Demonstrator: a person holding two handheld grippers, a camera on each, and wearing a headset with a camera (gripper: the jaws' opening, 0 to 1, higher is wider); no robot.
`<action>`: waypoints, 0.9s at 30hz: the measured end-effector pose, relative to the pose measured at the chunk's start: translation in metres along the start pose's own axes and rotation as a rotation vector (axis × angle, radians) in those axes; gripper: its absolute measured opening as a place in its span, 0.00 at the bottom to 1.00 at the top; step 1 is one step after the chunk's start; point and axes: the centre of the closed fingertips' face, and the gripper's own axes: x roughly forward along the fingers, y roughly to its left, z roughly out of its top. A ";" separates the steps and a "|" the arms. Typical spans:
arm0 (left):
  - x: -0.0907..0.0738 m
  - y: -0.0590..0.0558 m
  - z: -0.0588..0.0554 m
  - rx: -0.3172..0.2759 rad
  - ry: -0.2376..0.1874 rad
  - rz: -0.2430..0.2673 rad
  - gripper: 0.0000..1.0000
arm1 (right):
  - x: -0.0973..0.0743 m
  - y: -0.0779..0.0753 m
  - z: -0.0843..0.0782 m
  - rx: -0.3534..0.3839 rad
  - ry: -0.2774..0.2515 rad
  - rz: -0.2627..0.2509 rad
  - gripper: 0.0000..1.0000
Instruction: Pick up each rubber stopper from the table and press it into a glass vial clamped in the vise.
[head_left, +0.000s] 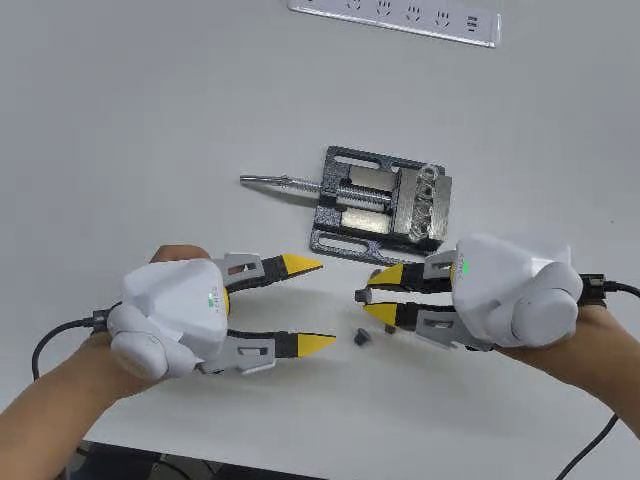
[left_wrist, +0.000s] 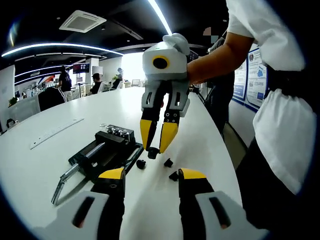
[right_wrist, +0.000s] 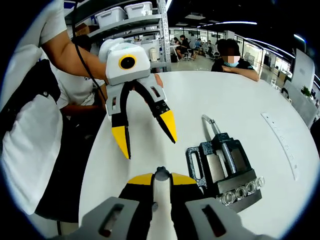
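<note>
3 stoppers (left_wrist: 168, 162) beside vise (left_wrist: 107, 145), power strip (head_left: 400, 15) beyond

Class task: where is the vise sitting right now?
In the head view the vise sits on the white table, right of centre, just beyond the right gripper.

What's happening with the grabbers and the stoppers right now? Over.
Left gripper open, empty. Right gripper shut on a rubber stopper. Vials in the vise look unplugged. Loose stoppers on table, nothing blocking.
</note>
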 end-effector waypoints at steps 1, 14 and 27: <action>0.002 0.000 0.001 0.002 -0.001 -0.002 0.38 | -0.002 -0.001 0.000 0.024 0.012 -0.002 0.12; 0.025 0.001 0.015 0.067 -0.027 -0.013 0.28 | -0.016 -0.008 -0.001 0.088 0.120 -0.013 0.11; 0.035 0.004 0.026 0.120 -0.048 0.006 0.20 | -0.017 -0.010 0.002 0.121 0.145 -0.021 0.11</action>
